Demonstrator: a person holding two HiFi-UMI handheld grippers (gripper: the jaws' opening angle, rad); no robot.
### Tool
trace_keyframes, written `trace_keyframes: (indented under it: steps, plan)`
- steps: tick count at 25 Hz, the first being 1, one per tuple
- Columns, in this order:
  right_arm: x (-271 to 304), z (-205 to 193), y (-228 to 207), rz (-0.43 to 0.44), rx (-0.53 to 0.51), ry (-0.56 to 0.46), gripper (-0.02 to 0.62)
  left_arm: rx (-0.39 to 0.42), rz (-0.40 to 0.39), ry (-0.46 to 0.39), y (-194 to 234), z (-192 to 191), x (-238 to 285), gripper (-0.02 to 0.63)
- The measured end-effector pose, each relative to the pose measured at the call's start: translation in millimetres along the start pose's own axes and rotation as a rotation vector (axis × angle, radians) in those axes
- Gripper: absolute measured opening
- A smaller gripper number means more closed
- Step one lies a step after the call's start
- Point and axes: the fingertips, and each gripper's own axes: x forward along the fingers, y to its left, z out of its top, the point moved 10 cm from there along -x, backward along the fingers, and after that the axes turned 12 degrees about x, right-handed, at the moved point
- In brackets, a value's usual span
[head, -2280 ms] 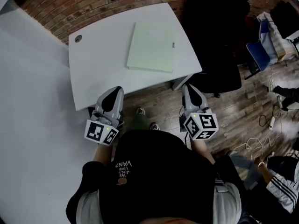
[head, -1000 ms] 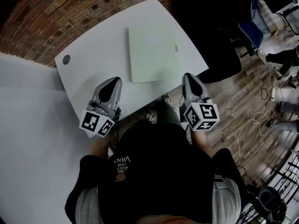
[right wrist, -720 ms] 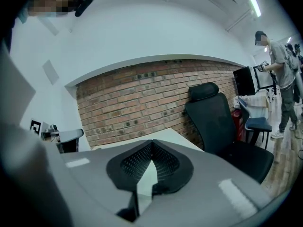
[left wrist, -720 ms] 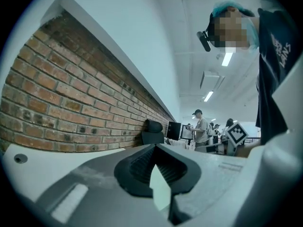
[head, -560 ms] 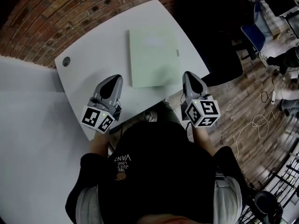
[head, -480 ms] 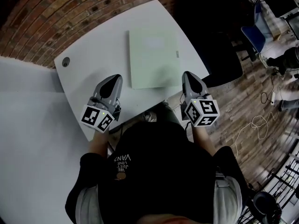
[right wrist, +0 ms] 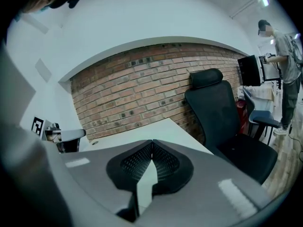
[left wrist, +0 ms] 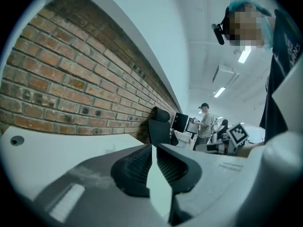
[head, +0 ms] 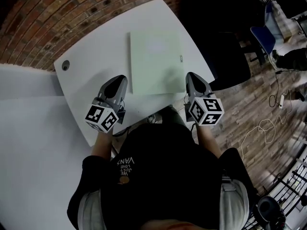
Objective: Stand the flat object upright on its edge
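A pale green flat object (head: 154, 61) lies flat on the white table (head: 96, 66). My left gripper (head: 119, 79) hovers over the table's near edge, just left of the object's near left corner. Its jaws (left wrist: 152, 148) are shut but for a thin slit that has just appeared, with nothing between them. My right gripper (head: 191, 75) sits at the near right corner of the object, beside the table's edge. It is shut and empty (right wrist: 152, 142), its tips touching. Neither gripper touches the object.
A black office chair (head: 216, 37) stands right of the table and shows close in the right gripper view (right wrist: 218, 112). A round grommet hole (head: 65, 65) marks the table's far left corner. A brick wall (head: 72, 13) runs behind. Cables (head: 261, 128) lie on the wooden floor.
Both grippers have moved forward and slightly down, from short of the table's near edge to either side of the green object's near corners. The object has not moved.
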Motion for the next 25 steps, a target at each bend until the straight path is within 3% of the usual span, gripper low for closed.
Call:
trace_keyframes:
  steps: [2,8,12,18,25]
  plan:
    - [4.5,-0.4,-5.4,-0.002,0.014,0.015,0.004,-0.011,-0.002,0.026,1.1,-3.8,6.2,0.019]
    - [22.3,2.9,-19.4,0.007,0.047,0.086,0.099,-0.070,0.001,0.089,5.6,-11.4,24.7,0.095]
    - [37.2,3.8,-26.3,0.024,0.050,0.161,0.208,-0.106,-0.002,0.123,7.6,-13.6,36.6,0.177]
    - [57.5,5.8,-35.1,0.060,0.035,0.229,0.296,-0.187,0.020,0.152,14.1,-21.0,51.9,0.231]
    - [79.1,2.7,-48.4,0.088,0.061,0.326,0.296,-0.206,0.034,0.260,21.4,-34.6,67.3,0.316]
